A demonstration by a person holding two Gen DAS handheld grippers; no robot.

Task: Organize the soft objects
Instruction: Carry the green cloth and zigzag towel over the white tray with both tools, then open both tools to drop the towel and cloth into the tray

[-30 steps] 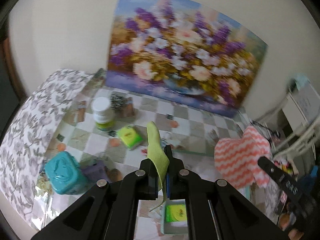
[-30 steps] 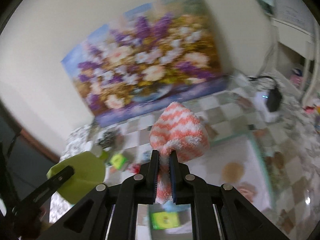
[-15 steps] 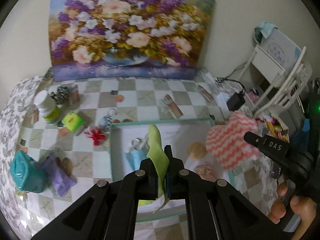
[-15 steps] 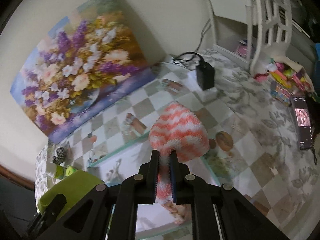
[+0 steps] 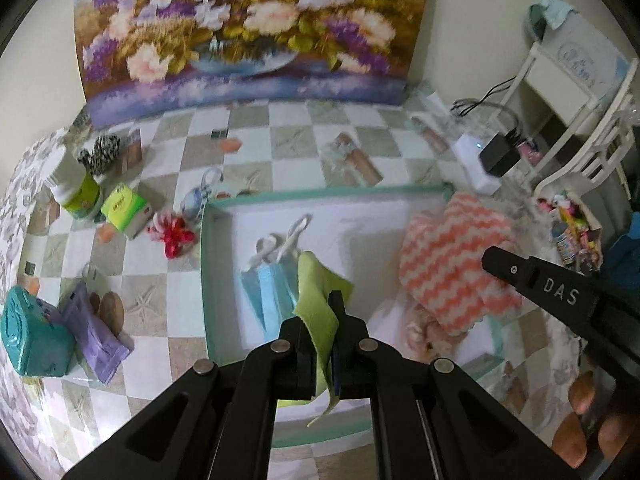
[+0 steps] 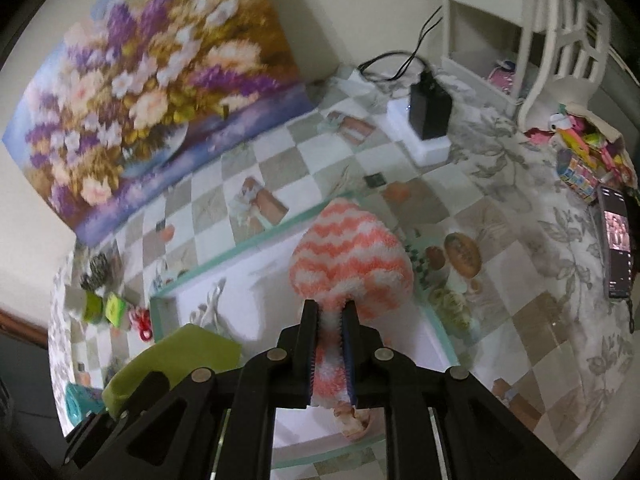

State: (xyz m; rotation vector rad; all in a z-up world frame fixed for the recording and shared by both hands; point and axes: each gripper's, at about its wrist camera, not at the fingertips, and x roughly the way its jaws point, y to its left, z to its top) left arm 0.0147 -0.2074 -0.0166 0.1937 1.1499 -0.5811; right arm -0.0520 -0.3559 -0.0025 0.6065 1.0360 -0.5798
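My left gripper is shut on a thin lime green cloth, held above the white tray with a teal rim. My right gripper is shut on a fluffy orange and white zigzag cloth, over the tray's right side. In the left wrist view the zigzag cloth hangs from the right gripper's finger. The green cloth also shows in the right wrist view. A light blue face mask lies in the tray.
Left of the tray on the checkered tablecloth lie a teal box, a purple packet, a red bow, a green tissue pack and a white bottle. A charger and phone sit right.
Both grippers have swung right and tilted down from facing the wall painting, coming over the tray. Each still holds its cloth.
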